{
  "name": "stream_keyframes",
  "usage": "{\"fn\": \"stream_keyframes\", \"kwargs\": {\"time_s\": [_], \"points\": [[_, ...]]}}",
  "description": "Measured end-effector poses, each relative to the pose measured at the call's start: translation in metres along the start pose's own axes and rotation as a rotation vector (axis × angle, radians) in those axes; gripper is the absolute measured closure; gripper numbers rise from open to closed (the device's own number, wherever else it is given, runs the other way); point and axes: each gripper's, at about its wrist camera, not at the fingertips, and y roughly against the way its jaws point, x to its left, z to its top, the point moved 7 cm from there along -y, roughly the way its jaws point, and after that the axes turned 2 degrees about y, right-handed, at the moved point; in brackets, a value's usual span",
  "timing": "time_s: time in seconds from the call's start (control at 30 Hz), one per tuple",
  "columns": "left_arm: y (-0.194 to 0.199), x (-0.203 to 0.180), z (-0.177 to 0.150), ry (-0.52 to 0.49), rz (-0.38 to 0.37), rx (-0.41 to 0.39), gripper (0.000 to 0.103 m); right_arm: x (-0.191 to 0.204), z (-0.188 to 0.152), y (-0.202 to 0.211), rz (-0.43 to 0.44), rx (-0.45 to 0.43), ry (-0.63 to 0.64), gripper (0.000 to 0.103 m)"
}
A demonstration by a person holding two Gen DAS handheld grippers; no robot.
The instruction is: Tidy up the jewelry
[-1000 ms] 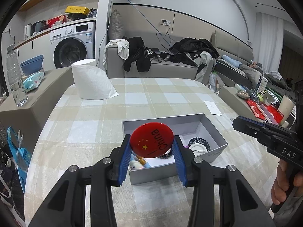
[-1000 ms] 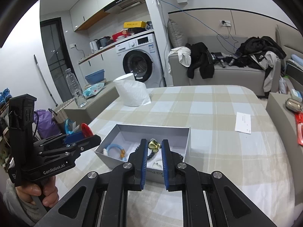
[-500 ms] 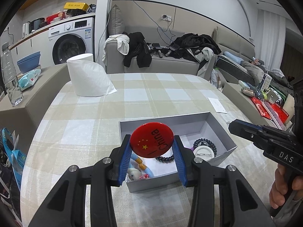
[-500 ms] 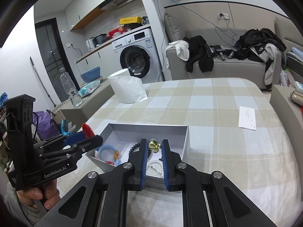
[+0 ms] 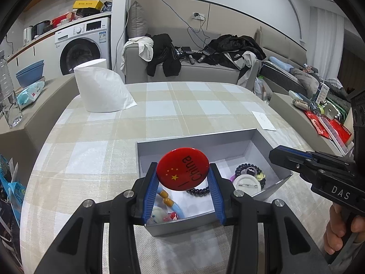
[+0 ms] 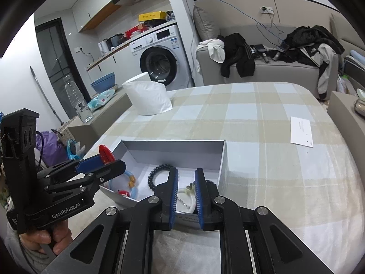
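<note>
My left gripper [image 5: 182,169] is shut on a round red "I China" badge [image 5: 182,167], held on edge just above the near left part of the open grey box [image 5: 194,141]. Inside the box lie a black bead bracelet [image 5: 198,191], a white round badge [image 5: 246,183], a dark hair tie [image 5: 247,169], a pale gold flower piece [image 5: 260,177] and a blue ring with orange beads [image 5: 170,202]. My right gripper [image 6: 186,173] hangs over the box's near right corner [image 6: 222,159], its jaws a little apart with nothing pinched. The white badge [image 6: 186,194] shows through the gap.
A white tissue roll [image 5: 100,86] stands at the table's far left. A paper slip [image 5: 263,119] lies at the far right. A water bottle [image 5: 8,96] is on the left ledge. The checked cloth [image 5: 182,105] covers the table. A hand [image 5: 342,228] holds the right gripper.
The gold flower piece has left the right gripper's jaws, which now stand slightly wider and lower over the box. The left gripper keeps the red badge, barely moved.
</note>
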Motion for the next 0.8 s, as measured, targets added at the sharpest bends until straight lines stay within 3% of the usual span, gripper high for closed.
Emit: {"fn": "stream_keyframes", "kwargs": {"time_s": [0.17, 0.43, 0.53, 0.6, 0.7, 0.8], "points": [[-0.001, -0.001, -0.001, 0.0, -0.003, 0.004, 0.066, -0.002, 0.002, 0.002, -0.012, -0.008, -0.01, 0.087], [-0.002, -0.002, 0.0, 0.002, -0.004, 0.015, 0.066, -0.003, 0.001, 0.004, -0.013, -0.007, -0.012, 0.076], [0.0, -0.003, 0.0, -0.005, -0.004, 0.01, 0.054, -0.003, 0.001, 0.006, -0.014, -0.012, -0.012, 0.07], [0.003, -0.005, 0.0, -0.015, -0.001, 0.001, 0.04, -0.003, 0.001, 0.008, -0.015, -0.016, -0.015, 0.067], [0.008, -0.007, 0.002, -0.024, 0.004, -0.014, 0.03, -0.003, 0.001, 0.012, -0.021, -0.022, -0.015, 0.063], [0.014, -0.007, 0.004, -0.022, 0.018, -0.037, 0.017, -0.002, 0.001, 0.018, -0.025, -0.034, -0.01, 0.05]]}}
